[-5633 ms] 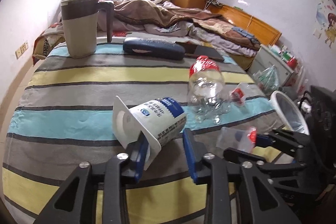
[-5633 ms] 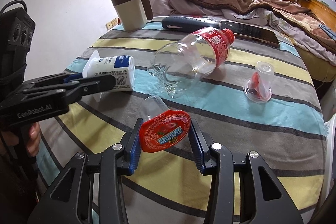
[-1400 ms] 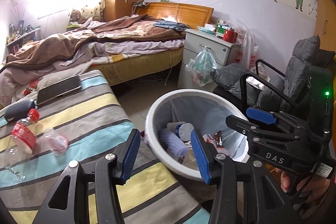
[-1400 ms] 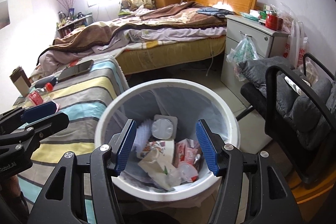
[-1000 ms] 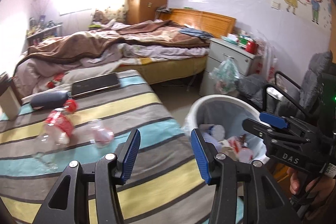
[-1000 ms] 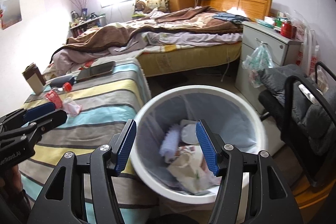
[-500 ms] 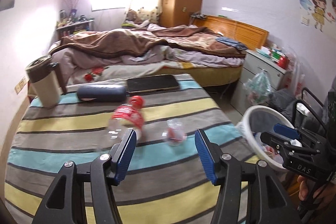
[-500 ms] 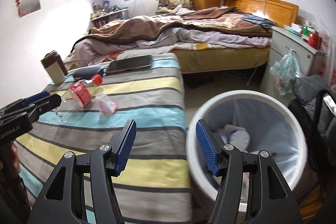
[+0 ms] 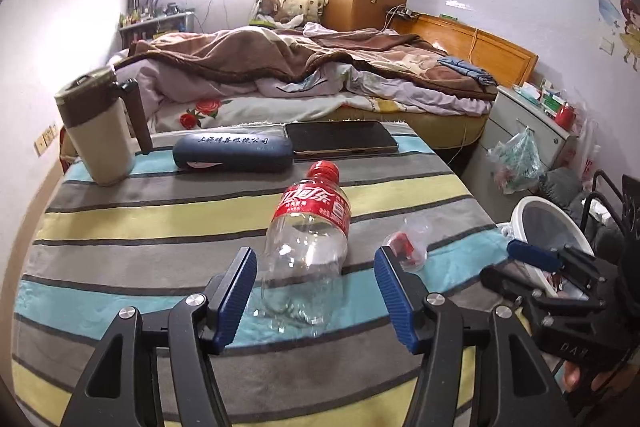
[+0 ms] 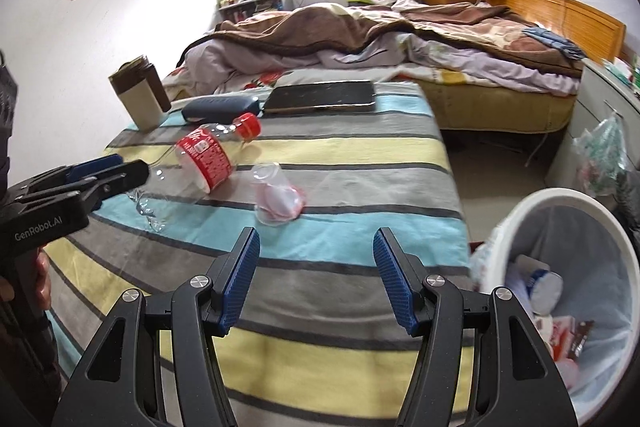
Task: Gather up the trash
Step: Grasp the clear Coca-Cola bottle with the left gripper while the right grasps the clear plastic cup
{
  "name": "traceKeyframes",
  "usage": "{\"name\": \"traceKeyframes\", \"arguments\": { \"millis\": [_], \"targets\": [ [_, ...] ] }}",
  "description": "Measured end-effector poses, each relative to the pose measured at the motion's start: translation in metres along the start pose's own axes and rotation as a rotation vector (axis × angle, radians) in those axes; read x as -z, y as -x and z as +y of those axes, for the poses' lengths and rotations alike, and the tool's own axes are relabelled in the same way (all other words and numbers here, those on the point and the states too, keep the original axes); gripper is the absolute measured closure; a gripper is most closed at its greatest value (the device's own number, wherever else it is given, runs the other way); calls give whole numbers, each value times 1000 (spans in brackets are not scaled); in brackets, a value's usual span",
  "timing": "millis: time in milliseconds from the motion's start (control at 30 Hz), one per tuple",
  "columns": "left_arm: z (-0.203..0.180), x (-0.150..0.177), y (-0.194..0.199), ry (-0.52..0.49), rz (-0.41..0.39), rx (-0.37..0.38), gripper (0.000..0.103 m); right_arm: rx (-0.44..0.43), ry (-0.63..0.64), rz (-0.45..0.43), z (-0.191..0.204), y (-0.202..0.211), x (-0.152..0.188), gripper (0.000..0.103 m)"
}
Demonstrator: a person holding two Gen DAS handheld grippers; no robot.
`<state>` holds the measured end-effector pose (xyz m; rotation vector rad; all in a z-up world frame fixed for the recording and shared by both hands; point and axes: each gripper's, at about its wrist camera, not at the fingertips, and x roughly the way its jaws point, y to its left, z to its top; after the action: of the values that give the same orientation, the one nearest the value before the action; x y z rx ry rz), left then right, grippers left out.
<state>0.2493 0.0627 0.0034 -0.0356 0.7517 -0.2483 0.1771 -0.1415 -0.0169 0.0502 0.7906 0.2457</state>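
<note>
An empty clear bottle (image 9: 310, 239) with a red label and cap lies on the striped table (image 9: 160, 227). My left gripper (image 9: 316, 291) is just short of its base, jaws opening, pads not touching it. A small clear cup with a torn red lid (image 9: 408, 241) lies to the bottle's right. The right wrist view shows that same bottle (image 10: 200, 159) and cup (image 10: 276, 201) ahead of my right gripper (image 10: 316, 277), which stands open and empty over the striped table (image 10: 320, 291). The white bin (image 10: 568, 291) with trash inside sits lower right.
At the table's far side stand a beige mug with a brown lid (image 9: 98, 135), a dark blue case (image 9: 232, 153) and a black tablet (image 9: 340, 141). A bed with a brown blanket (image 9: 304, 67) lies behind. A nightstand (image 9: 524, 123) and chair are right.
Both grippers swung left from the bin back to the table. The bottle now sits close before the left jaws, which have widened. The right jaws kept their width.
</note>
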Motion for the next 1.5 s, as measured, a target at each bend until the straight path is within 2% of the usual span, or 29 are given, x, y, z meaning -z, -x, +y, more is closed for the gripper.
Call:
{"name": "traceKeyframes", "arguments": {
  "millis": [133, 300, 500, 767, 1100, 1300, 1333, 1400, 1500],
  "targets": [
    [1, -8, -17, -18, 30, -10, 40, -8, 20, 27, 6, -13, -4, 42],
    [3, -14, -48, -42, 120, -36, 39, -12, 10, 46, 4, -21, -5, 42],
    [5, -13, -72, -61, 182, -15, 38, -12, 14, 52, 6, -27, -9, 42],
    [23, -11, -71, 16, 157, 65, 38, -15, 45, 66, 16, -41, -16, 41],
    [36, -5, -62, 29, 118, 32, 39, -4, 85, 82, 28, -57, -23, 41],
    [42, -1, -57, 51, 101, 11, 39, -12, 51, 88, 25, -63, -26, 42],
    [42, -1, -57, 53, 99, 5, 39, -13, 46, 86, 26, -64, -26, 44],
    [42, 0, -56, 50, 96, -2, 39, -11, 42, 84, 27, -64, -26, 60],
    [40, 2, -55, 45, 94, -11, 39, -10, 47, 84, 30, -66, -26, 70]
  ]
}}
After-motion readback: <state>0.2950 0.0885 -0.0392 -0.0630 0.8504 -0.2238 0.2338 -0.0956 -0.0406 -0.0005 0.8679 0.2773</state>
